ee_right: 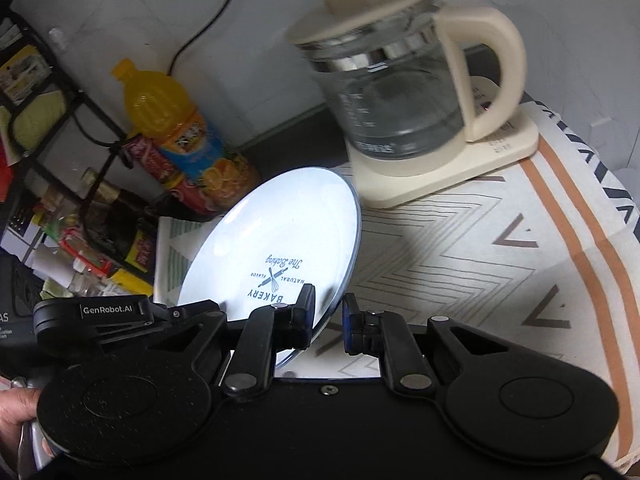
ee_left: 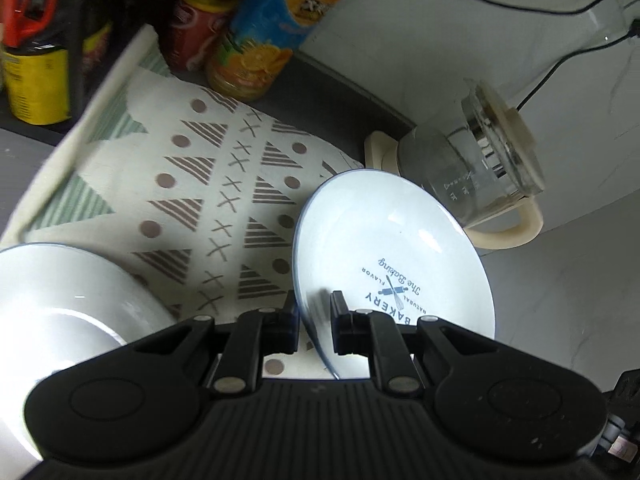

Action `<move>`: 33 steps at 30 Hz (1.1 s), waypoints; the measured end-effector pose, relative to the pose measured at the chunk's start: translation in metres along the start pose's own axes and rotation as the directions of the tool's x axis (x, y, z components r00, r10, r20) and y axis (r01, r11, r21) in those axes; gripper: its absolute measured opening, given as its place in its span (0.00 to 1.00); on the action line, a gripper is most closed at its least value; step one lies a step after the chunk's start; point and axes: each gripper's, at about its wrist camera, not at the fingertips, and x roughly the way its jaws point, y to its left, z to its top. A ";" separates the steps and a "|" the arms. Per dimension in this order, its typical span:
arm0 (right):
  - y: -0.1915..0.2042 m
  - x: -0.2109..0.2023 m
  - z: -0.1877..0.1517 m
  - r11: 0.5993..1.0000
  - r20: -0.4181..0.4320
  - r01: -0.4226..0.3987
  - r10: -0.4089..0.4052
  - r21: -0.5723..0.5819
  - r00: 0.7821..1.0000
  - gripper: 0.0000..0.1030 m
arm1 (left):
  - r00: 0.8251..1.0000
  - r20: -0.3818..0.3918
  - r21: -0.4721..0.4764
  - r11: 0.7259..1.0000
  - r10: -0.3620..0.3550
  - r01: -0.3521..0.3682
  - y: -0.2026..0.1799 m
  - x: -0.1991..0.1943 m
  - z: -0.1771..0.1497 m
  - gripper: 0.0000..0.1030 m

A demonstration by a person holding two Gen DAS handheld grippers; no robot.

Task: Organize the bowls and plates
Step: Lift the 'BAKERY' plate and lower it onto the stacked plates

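plate (ee_right: pixel 276 240) on edge over mat (ee_right: pixel 440 240) | kettle (ee_right: pixel 400 92) behind

I see a pale grey wall (ee_right: pixel 560 20) behind the surface, with black cables (ee_left: pixel 560 56) running across it. A patterned cloth (ee_left: pixel 192 184) with striped triangles, dots and crosses covers the surface; on my right-hand view the cloth shows zigzag lines and an orange band. A glass kettle (ee_right: pixel 392 92) with a cream handle stands on its cream base (ee_right: pixel 448 168) by the wall. An orange juice bottle (ee_right: pixel 176 128) stands next to a black wire rack (ee_right: pixel 60 128) crowded with packets. Bright light falls from above, leaving the far corner dim.
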 end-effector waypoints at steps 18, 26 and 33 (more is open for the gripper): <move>0.083 -0.010 -0.062 0.998 -0.019 -0.034 0.033 -0.059 0.999 0.13 | 0.998 0.059 -0.059 0.998 0.017 -0.013 0.074 -0.091 -0.033 0.13; 0.118 -0.007 -0.095 0.994 -0.049 -0.039 0.034 -0.098 0.998 0.14 | 0.996 0.078 -0.093 0.995 0.041 -0.033 0.113 -0.122 -0.053 0.13; 0.140 -0.004 -0.120 0.991 -0.084 -0.050 0.040 -0.124 0.996 0.14 | 0.995 0.082 -0.124 0.991 0.058 -0.047 0.141 -0.140 -0.069 0.13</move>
